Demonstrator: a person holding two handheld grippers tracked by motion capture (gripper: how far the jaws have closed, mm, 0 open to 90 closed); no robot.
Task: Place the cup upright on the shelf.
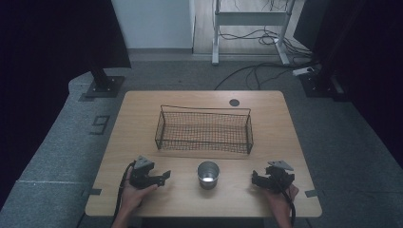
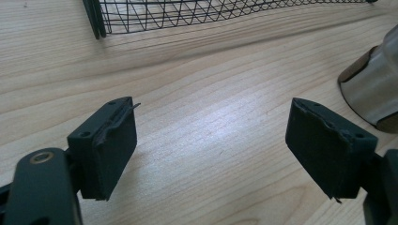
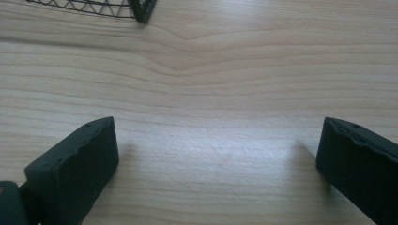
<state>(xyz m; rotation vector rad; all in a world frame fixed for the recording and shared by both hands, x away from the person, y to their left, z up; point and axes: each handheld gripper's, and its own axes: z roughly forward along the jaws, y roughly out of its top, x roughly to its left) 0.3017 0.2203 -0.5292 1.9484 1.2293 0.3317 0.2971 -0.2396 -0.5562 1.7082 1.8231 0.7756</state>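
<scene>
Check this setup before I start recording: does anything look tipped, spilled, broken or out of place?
Nothing stands out. The metal cup stands upright near the table's front edge, the wire basket sits square behind it, and the left gripper and right gripper rest on either side, jaws apart and holding nothing.

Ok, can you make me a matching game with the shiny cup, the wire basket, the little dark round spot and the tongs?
Things:
1. Round silver metal cup
2. Black wire mesh basket
3. Small dark round spot on the wooden table
4. Left black tongs

Places or states:
A. far edge of the table, behind the basket
B. jaws wide apart, nothing between them
C. middle of the table, empty
D. near edge, between both hands

Pairs: 1-D, 2-C, 3-A, 4-B
</scene>
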